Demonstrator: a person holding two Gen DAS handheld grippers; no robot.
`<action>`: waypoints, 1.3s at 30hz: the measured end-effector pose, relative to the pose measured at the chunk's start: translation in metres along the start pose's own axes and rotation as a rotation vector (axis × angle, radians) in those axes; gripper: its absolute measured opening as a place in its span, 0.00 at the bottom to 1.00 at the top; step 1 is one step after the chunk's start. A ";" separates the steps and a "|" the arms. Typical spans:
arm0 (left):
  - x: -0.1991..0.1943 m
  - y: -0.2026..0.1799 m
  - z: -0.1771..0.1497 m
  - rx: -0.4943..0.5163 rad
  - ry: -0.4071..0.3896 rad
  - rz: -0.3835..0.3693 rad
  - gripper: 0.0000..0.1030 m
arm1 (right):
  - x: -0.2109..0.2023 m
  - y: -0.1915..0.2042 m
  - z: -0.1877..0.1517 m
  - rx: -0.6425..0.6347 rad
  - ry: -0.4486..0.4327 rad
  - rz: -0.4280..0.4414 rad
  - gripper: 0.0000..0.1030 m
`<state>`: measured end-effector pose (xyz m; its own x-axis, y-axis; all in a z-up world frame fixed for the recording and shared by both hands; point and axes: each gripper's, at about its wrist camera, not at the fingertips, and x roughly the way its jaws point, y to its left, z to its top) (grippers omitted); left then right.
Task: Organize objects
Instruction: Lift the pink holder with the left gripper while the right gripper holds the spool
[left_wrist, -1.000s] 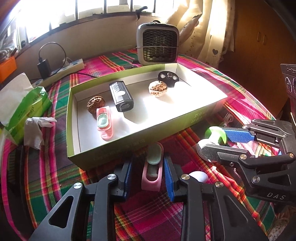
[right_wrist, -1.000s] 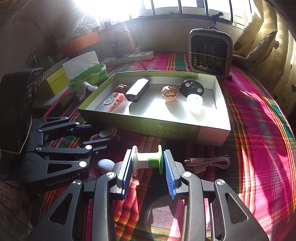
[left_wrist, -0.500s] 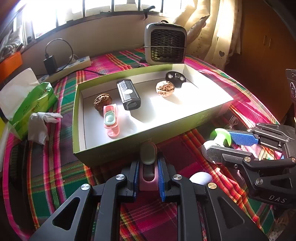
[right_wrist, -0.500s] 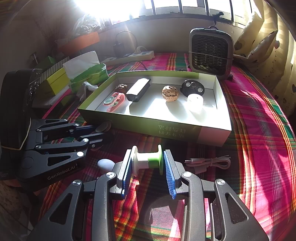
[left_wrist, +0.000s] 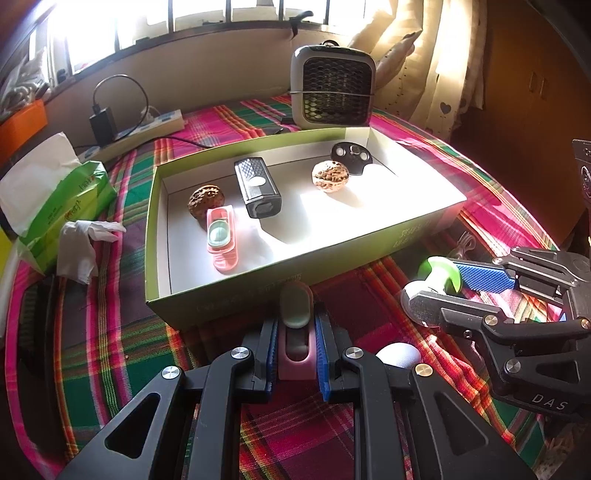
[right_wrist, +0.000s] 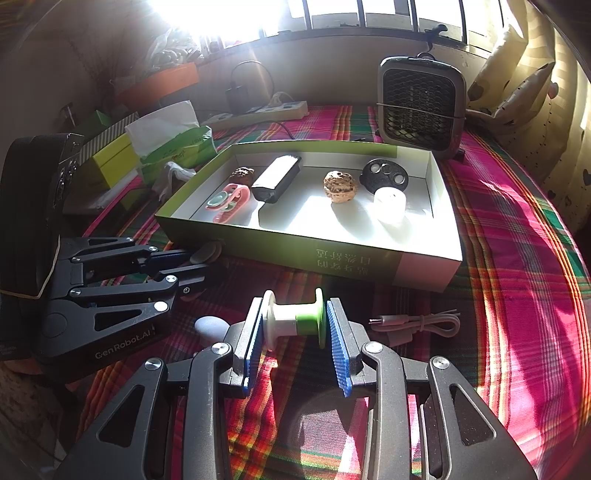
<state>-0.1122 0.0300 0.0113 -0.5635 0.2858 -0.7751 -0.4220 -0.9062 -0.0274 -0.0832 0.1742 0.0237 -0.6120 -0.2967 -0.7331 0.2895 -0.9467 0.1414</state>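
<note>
My left gripper (left_wrist: 295, 354) is shut on a pink clip-like holder with a grey-green oval pad (left_wrist: 294, 334), just in front of the green box's near wall (left_wrist: 258, 288). My right gripper (right_wrist: 295, 332) is shut on a white and green spool (right_wrist: 295, 321), held end to end between the blue pads. The spool (left_wrist: 437, 275) and right gripper also show at the right of the left wrist view. In the box lie a matching pink holder (left_wrist: 221, 240), two walnuts (left_wrist: 330, 176), a black rectangular device (left_wrist: 256, 186), a black round piece (left_wrist: 351, 157) and a white cylinder (right_wrist: 389, 201).
A small white egg-shaped thing (left_wrist: 399, 355) lies on the plaid cloth between the grippers. A white cable (right_wrist: 417, 323) lies right of the spool. A grey heater (left_wrist: 332, 86) stands behind the box; a tissue pack (left_wrist: 59, 199) and power strip (left_wrist: 147, 127) sit at the left.
My left gripper has shut on the pink holder, which earlier lay loose between open fingers. The right gripper and its spool have not moved.
</note>
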 end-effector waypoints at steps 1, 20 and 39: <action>0.000 0.000 0.000 0.000 0.000 0.002 0.15 | 0.000 0.000 0.000 0.000 0.000 0.000 0.33; -0.026 -0.002 0.005 -0.021 -0.042 0.004 0.15 | -0.012 0.005 0.010 -0.018 -0.036 -0.001 0.33; -0.036 0.007 0.010 -0.044 -0.066 0.021 0.15 | -0.016 0.003 0.012 -0.047 -0.021 -0.005 0.33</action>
<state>-0.1019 0.0160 0.0452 -0.6181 0.2856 -0.7323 -0.3790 -0.9245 -0.0407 -0.0808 0.1743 0.0436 -0.6286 -0.2949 -0.7197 0.3205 -0.9413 0.1057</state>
